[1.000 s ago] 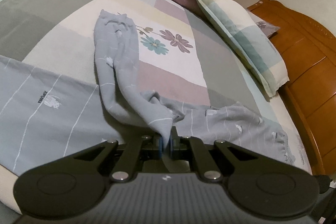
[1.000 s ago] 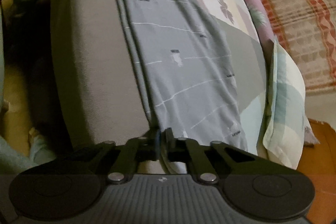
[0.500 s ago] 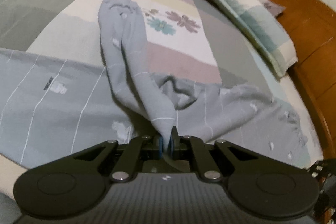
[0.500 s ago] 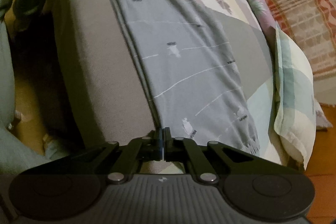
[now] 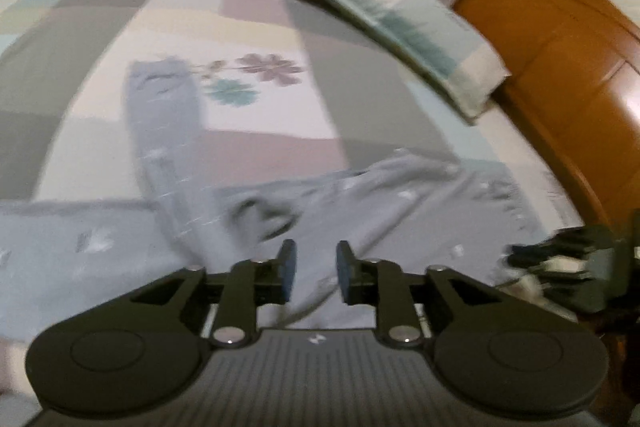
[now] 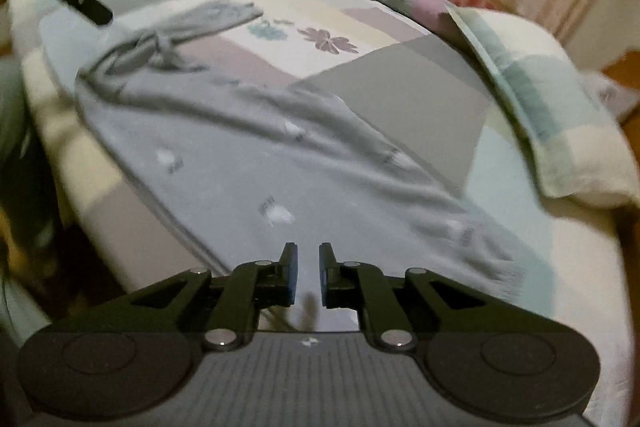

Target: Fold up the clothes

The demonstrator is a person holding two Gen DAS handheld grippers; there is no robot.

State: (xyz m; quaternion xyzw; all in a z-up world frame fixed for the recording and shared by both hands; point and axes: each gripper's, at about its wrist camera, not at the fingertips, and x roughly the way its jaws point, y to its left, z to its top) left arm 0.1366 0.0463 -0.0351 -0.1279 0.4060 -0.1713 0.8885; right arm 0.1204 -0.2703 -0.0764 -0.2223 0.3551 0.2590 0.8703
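Both tools hold nothing: the left gripper (image 5: 312, 269) has its jaws parted with only cloth beneath the gap, and the right gripper (image 6: 307, 273) is parted a little less. The grey garment (image 6: 248, 163) lies across the middle of the patchwork bedspread (image 5: 256, 35), one sleeve (image 5: 164, 115) trailing toward the upper left. By my reading the folding has barely begun; creases and loose ends remain to square up.

Seeing one garment: grey pyjama-type trousers (image 5: 400, 203) with thin white lines and small white motifs. They lie loose on the patchwork bedsheet, near its front edge. One leg (image 5: 164, 131) angles off across the bed; fabric bunched and creased where it branches. Frames are motion-blurred.
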